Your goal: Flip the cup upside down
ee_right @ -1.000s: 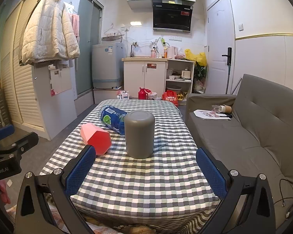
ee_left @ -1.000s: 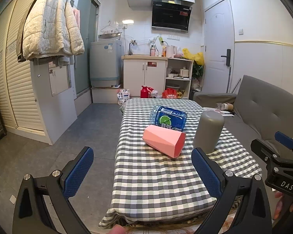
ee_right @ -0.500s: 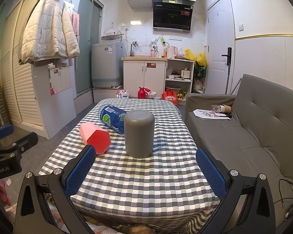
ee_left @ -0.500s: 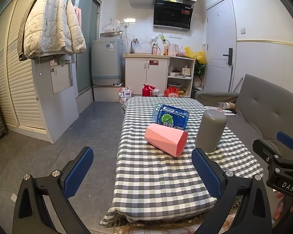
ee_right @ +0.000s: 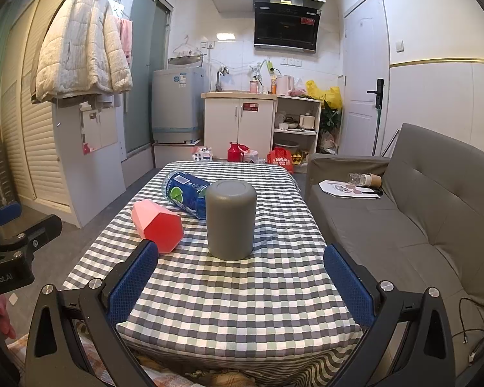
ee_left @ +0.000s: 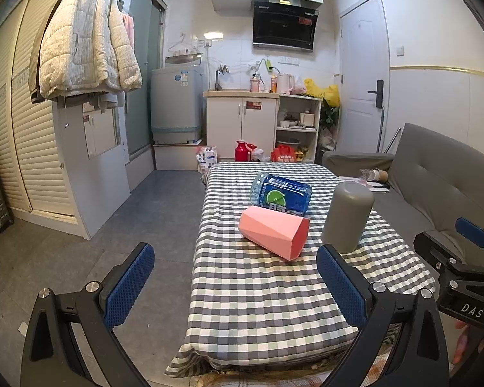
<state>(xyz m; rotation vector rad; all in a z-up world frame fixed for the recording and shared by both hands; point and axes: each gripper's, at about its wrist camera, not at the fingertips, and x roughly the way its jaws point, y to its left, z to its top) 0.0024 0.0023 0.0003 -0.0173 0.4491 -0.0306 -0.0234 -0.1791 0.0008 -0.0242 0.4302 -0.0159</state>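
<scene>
A grey cup [ee_right: 231,219] stands on the checked tablecloth [ee_right: 235,290] with its closed end up; it also shows in the left wrist view [ee_left: 348,217]. A pink faceted cup [ee_left: 274,230] lies on its side to its left, also seen in the right wrist view [ee_right: 156,225]. My left gripper [ee_left: 235,285] is open and empty, short of the table's near edge. My right gripper [ee_right: 240,288] is open and empty, just in front of the grey cup, not touching it.
A blue-labelled water bottle [ee_left: 282,195] lies behind the two cups. A grey sofa [ee_right: 419,213] runs along the table's right side. Bare floor [ee_left: 138,225] lies to the left. Kitchen cabinets [ee_right: 238,125] stand at the back.
Both grippers have risen and edged slightly forward toward the table. The cups and bottle have not moved.
</scene>
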